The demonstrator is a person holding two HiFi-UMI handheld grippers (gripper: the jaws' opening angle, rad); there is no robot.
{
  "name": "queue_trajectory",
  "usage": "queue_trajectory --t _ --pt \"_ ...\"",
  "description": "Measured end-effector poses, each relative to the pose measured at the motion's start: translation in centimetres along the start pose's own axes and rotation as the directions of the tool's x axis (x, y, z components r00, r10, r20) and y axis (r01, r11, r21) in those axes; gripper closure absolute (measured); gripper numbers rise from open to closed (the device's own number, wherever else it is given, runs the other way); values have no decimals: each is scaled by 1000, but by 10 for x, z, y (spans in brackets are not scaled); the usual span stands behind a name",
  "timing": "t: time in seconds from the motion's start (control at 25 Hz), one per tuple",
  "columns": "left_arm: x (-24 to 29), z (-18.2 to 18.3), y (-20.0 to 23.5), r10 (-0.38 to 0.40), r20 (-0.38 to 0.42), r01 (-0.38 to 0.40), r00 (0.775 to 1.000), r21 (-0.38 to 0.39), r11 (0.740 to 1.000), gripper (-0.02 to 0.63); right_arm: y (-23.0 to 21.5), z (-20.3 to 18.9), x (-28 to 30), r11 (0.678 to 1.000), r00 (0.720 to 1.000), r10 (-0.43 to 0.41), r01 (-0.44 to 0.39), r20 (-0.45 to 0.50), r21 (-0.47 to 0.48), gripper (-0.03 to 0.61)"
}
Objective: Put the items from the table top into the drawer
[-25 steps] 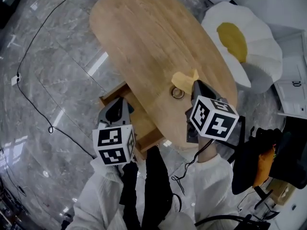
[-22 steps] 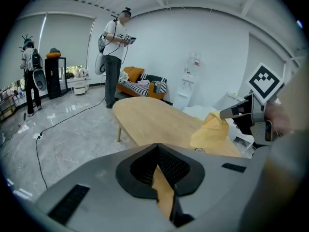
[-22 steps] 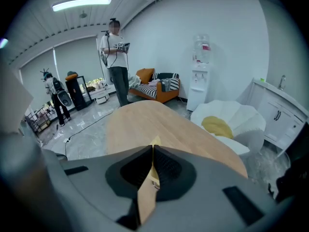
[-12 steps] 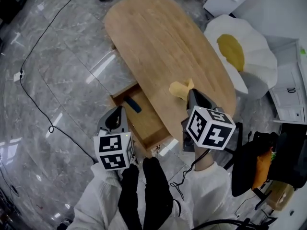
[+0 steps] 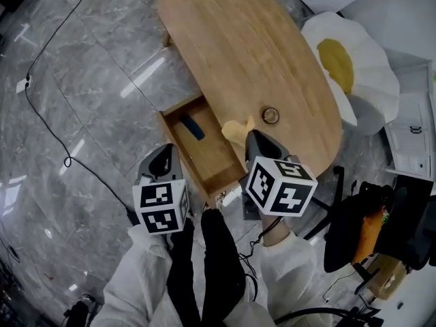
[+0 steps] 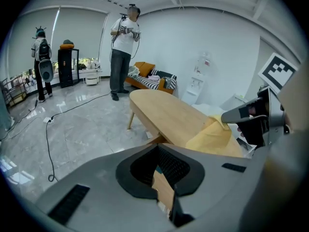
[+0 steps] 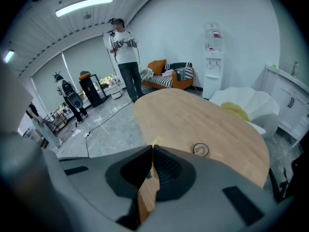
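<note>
Right gripper (image 5: 247, 135) is clenched on the one yellow cloth (image 5: 233, 129) at the edge of the open drawer (image 5: 212, 159). I see the left gripper (image 5: 164, 154) released, empty, near the drawer front. I count one blue item (image 5: 191, 127) inside and one ring (image 5: 270, 115) on the table (image 5: 238, 46).

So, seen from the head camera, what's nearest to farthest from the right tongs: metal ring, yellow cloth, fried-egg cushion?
1. Yellow cloth, pinched in the right tongs.
2. Small metal ring, on the wooden table just beyond.
3. White-and-yellow fried-egg cushion, past the table's right edge.
</note>
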State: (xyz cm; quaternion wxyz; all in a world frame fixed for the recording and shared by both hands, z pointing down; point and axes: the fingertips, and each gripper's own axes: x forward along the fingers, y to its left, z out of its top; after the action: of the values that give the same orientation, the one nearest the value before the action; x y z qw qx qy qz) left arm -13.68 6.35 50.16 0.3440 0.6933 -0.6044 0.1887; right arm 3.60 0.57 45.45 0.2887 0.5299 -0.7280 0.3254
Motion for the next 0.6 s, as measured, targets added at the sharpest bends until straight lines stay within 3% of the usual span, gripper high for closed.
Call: queue_trajectory --t 0.6 --pt "-16 -33 27 48 -44 -50 998 -48 998 614 54 -46 17 994 991 105 -105 -84 10 509"
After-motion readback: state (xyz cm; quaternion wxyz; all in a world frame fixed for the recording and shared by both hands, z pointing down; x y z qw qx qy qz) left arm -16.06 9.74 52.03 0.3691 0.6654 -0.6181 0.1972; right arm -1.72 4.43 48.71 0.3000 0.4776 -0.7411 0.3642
